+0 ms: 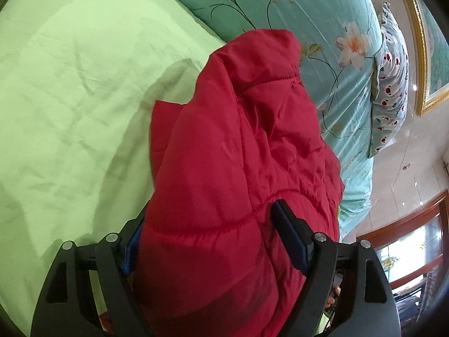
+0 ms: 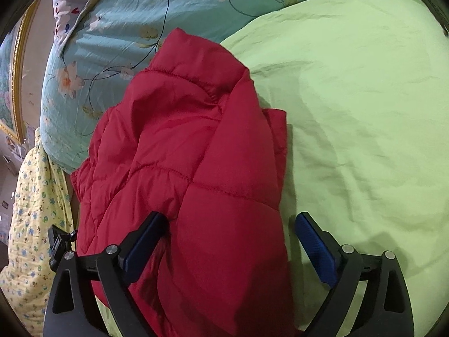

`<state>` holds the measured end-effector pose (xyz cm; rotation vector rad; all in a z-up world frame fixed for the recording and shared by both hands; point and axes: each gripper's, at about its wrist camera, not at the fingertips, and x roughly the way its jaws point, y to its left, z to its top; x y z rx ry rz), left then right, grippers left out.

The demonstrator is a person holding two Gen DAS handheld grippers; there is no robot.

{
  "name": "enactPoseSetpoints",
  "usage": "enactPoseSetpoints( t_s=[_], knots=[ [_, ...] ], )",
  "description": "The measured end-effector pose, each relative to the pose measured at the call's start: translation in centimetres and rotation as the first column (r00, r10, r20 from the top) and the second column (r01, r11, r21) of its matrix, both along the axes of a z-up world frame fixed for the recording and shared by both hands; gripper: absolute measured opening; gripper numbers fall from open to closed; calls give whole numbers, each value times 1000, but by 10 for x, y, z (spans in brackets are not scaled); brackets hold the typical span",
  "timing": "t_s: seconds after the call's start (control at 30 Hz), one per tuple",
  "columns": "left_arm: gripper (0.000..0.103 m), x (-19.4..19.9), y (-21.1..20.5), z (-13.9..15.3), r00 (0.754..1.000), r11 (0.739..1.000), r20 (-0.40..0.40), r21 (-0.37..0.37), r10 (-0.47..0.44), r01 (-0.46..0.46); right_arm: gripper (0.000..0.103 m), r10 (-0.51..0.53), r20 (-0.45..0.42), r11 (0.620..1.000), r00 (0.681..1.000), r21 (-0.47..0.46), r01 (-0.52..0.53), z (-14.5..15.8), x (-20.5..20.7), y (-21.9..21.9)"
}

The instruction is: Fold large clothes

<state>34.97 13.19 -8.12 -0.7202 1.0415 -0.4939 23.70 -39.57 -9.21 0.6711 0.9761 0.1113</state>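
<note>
Red jacket [image 2: 182,146]: quilted cloth, faint sheen. Green sheet [image 2: 364,98]: matt, creased cloth. Floral quilt [image 1: 294,14]: smooth printed cloth. Picture frame [image 1: 421,56]: glossy gilt.

A red quilted puffer jacket [image 1: 224,146] is seen bundled into a thick, loosely folded heap on a light green sheet [image 1: 70,98]. Stitched channels run across its shiny, creased fabric, and a rounded fold is raised at the end farthest from the left gripper [image 1: 207,230]. Its near part is bulged between that gripper's spread fingers. Seen from the right gripper [image 2: 230,241], the jacket [image 2: 190,151] is spread between the fingers, clear of the right-hand pad.
</note>
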Motion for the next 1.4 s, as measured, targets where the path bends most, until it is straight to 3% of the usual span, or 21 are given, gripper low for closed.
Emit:
enactPoseSetpoints(
  t_s=[0.17,0.27,0.33,0.43,0.53,0.8,1.13,1.27,1.4],
  knots=[
    [83,7,-2,-10,999,999,-34,-41,-9,8,101,46,-28,994,999,96,-43,-14,15,2],
    [72,4,-5,-7,1000,999,-11,-36,-21,20,92,105,-42,989,994,109,-100,-15,20,15],
    [61,-1,-5,-2,999,999,10,-31,-30,31,75,135,-39,988,990,84,-132,-8,19,22],
    [53,-14,-5,12,998,999,56,-29,-41,42,52,150,-29,985,988,90,-147,4,11,26],
    [50,-28,-3,26,995,998,86,-33,-44,47,44,176,-22,983,984,56,-174,20,-1,37],
    [49,-93,15,62,986,995,141,-24,-90,94,40,237,9,969,971,61,-237,48,-65,61],
    [49,-184,43,62,984,991,133,-41,-119,126,40,247,19,960,969,131,-248,44,-149,70],
    [49,-190,44,54,986,994,124,7,-113,113,41,253,11,966,968,49,-253,46,-153,81],
    [49,-180,33,47,991,988,109,143,-74,57,44,198,15,979,980,43,-198,42,-147,82]
  ],
)
